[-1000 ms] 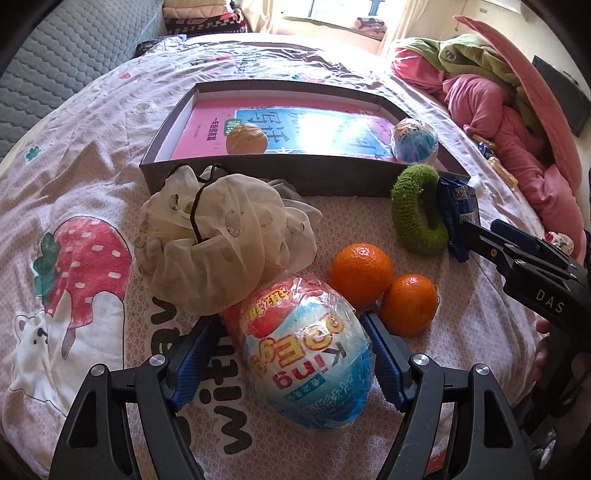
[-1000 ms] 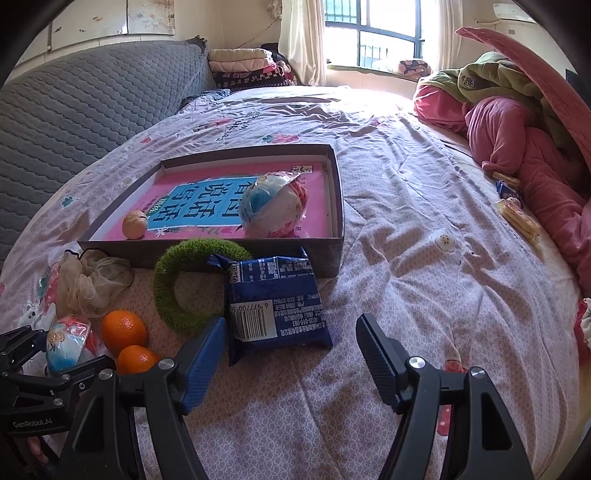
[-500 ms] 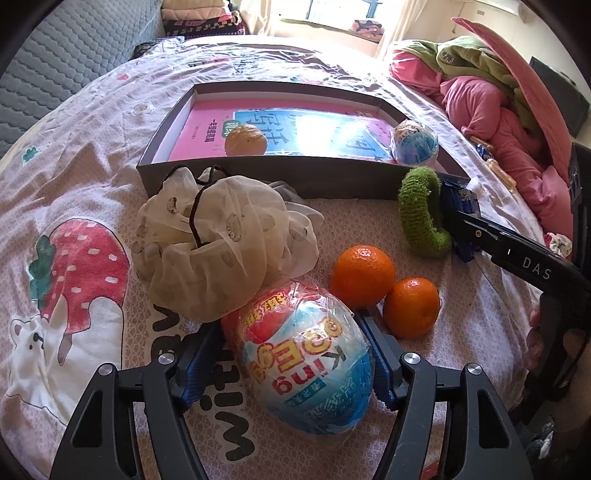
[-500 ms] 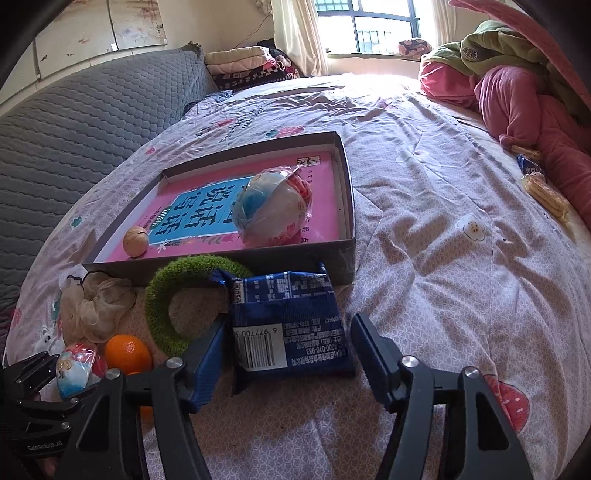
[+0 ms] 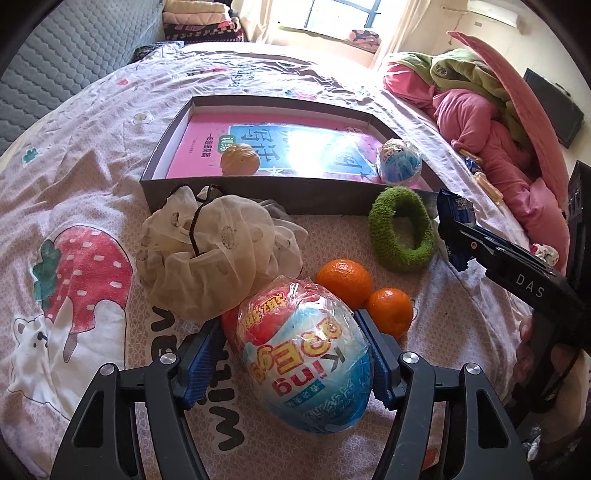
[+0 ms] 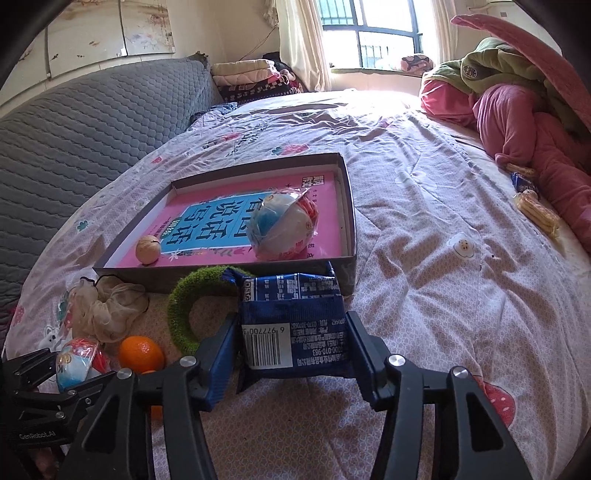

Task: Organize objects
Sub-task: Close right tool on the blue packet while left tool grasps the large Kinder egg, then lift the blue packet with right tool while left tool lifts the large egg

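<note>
We work over a bed covered with a pale pink printed quilt (image 6: pixel 424 229), a grey quilted headboard (image 6: pixel 85 129) to one side, a bright window (image 6: pixel 373 33) beyond, and pink and green bedding (image 6: pixel 524 103) heaped at the far edge.

On the quilt sits one shallow grey cardboard box (image 5: pixel 258 194), lined with a pink-and-blue book cover. It holds one tan walnut-like ball (image 5: pixel 239 161) and one plastic-wrapped blue-and-white toy egg (image 6: pixel 282 227).

Outside the box we count two oranges (image 5: pixel 345 277), one fuzzy green ring (image 5: pixel 400 236) and one cream gauze scrunchie (image 5: pixel 218 251).

Our left gripper (image 5: pixel 286 354) has its blue pads closed against a second, larger wrapped toy egg (image 5: pixel 306 362), just beside the oranges. Our right gripper (image 6: pixel 291 354) clamps a dark blue snack packet (image 6: pixel 293 325) by the box's near corner.

In the right wrist view, the second orange is mostly hidden behind the gripper, and the packet covers part of the ring. Small snack wrappers (image 6: pixel 533 206) near the bedding are hard to make out.
</note>
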{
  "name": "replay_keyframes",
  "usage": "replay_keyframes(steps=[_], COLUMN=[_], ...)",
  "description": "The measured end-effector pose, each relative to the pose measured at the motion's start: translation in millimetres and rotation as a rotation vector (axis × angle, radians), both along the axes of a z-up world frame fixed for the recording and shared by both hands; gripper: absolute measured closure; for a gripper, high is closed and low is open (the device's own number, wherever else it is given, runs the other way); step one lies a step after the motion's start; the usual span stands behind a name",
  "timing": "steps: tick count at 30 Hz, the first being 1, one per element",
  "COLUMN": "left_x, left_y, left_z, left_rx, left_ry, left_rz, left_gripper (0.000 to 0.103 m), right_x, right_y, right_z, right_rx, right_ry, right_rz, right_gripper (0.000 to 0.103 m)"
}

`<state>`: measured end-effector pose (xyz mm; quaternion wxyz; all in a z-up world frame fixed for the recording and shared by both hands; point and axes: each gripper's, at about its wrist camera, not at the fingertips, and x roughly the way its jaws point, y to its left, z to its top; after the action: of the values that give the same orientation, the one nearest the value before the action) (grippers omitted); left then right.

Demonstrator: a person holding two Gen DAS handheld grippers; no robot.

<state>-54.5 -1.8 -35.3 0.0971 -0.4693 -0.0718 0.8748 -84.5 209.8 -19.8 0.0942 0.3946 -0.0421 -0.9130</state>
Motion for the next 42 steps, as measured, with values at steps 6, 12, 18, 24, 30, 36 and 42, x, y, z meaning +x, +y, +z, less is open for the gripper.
replay_keyframes(steps=[6,12,18,24,30,36,42], left_x=[7,12,15,16,13,8,-4], left_y=[1,1,4,2,-2,-6,-10], left_z=[17,34,52,65,80,90,98], left_rx=[0.004,-0.004,-0.009,-0.01,-0.005,0.0,0.001], left_ry=[0.042,0.086,0.129,0.164,0.196,0.224,0.241], left_rz=[0.002,0.015,0.025,0.036,0.05,0.066,0.081], left_gripper=[0.033,0.033,0.033,0.033,0.033,0.033,0.033], right_x=[11,18,27,37,43,44,39], right_y=[-8,-17,-27,-36,-42,-46,-48], right_z=[15,26,37,50,65,74,82], right_rx=[0.006,0.017,0.024,0.024,0.023,0.03,0.033], right_ry=[0.03,0.052,0.072,0.108,0.146,0.17,0.193], right_rz=[0.022,0.034,0.05,0.062,0.074,0.076,0.071], right_gripper=[0.047,0.047,0.047,0.047,0.047,0.047,0.047])
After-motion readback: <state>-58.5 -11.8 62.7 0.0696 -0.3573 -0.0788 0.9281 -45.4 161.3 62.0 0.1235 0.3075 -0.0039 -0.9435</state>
